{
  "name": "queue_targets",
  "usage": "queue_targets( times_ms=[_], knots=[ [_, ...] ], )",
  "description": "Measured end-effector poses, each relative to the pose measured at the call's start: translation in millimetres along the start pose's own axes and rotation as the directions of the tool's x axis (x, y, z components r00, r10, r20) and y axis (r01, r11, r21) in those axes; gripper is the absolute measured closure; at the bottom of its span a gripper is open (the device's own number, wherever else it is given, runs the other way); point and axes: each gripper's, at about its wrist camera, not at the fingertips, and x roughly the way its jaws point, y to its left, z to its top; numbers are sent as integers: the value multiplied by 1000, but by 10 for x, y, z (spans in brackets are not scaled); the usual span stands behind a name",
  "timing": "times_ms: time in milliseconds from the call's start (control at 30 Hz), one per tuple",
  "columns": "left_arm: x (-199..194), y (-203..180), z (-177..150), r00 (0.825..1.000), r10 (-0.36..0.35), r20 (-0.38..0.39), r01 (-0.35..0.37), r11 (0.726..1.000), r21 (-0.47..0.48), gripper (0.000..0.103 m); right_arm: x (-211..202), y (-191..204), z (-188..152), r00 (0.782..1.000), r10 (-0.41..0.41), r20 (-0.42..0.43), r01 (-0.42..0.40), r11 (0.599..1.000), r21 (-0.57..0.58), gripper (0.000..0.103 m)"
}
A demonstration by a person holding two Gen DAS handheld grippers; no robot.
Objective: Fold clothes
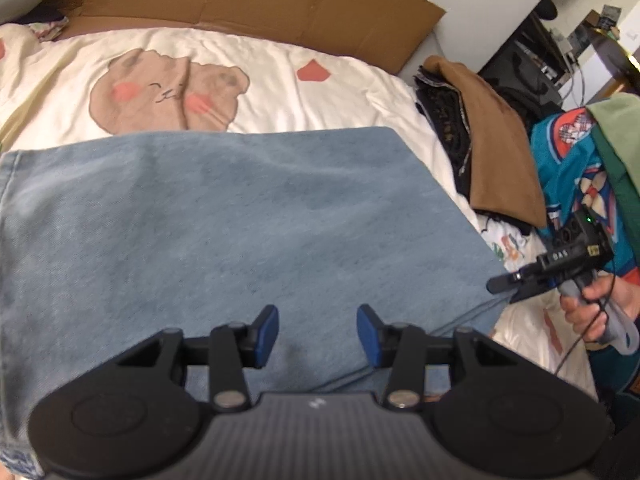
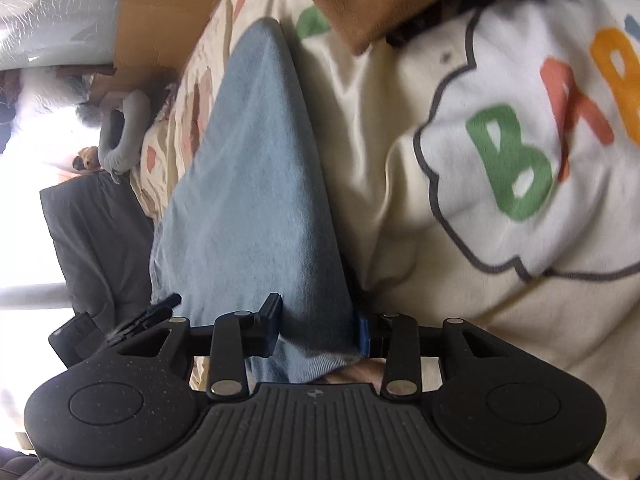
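Here, listed from largest to smallest.

Bed cover [image 1: 280, 60]: cream, printed with a cartoon animal and red patches; it carries everything else.

Denim garment [image 1: 240, 220]: pale blue, folded flat, lying across the cover. Its long axis runs left to right in the left wrist view and away from the camera in the right wrist view. Its near right corner lies at the right-hand edge, where the layers show stacked.

Pile of clothes [image 1: 492, 152]: a brown piece over dark ones, beside the denim's right end but apart from it, with a strip of cover between.

Left gripper [image 1: 318, 334]: held over the denim's near long edge, pointing steeply down. Its blue pads [image 1: 268, 330] stand apart with nothing pinched; bare denim shows in the gap.

Right gripper [image 2: 318, 330]: at the denim's right end, aimed along the long axis. The end of the fabric lies between its parted fingers; the right wrist view is blurred, so contact is uncertain, but the pads do not appear to press.

Governing relation: the garment stretches lengthwise away from the right gripper, which is nearer the end to be lifted; the left gripper sits mid-length, where a crosswise fold line would probably fall.
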Motion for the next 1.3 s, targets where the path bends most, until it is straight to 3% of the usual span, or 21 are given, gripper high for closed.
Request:
queue_targets(
  times_ms=[100,200,300,567,733,833,1100,1233,1300],
  knots=[
    [106,-34,19,1000,0,-12,-1,1000,-8,63,66,-32,-24,1000,4,19,-4,1000,25,63],
    [187,-76,16,1000,-6,-20,6,1000,-4,71,72,11,-78,998,7,56,-8,1000,15,81],
    [259,-143,-14,999,-14,-39,14,1000,10,79,9,21,-97,996,40,79,-44,998,49,85],
    [421,-181,-221,995,32,-89,-30,999,21,84,-81,208,-34,995,50,92,-55,997,48,78],
    [442,-222,-306,993,55,-105,-51,998,41,86,-10,64,-16,981,77,180,-100,988,121,66],
    [434,-256,-351,988,63,-139,-54,996,66,87,104,-39,2,973,95,210,-133,976,174,66],
    [406,-201,-414,972,-13,-236,15,1000,8,94,159,38,78,973,106,204,-137,980,146,72],
    [209,-260,-269,976,-77,-205,78,997,-6,94,161,32,121,975,97,199,-126,982,141,72],
    [156,-284,-168,983,-59,-173,61,998,5,94,180,31,160,979,83,187,-110,984,138,71]
  ],
)
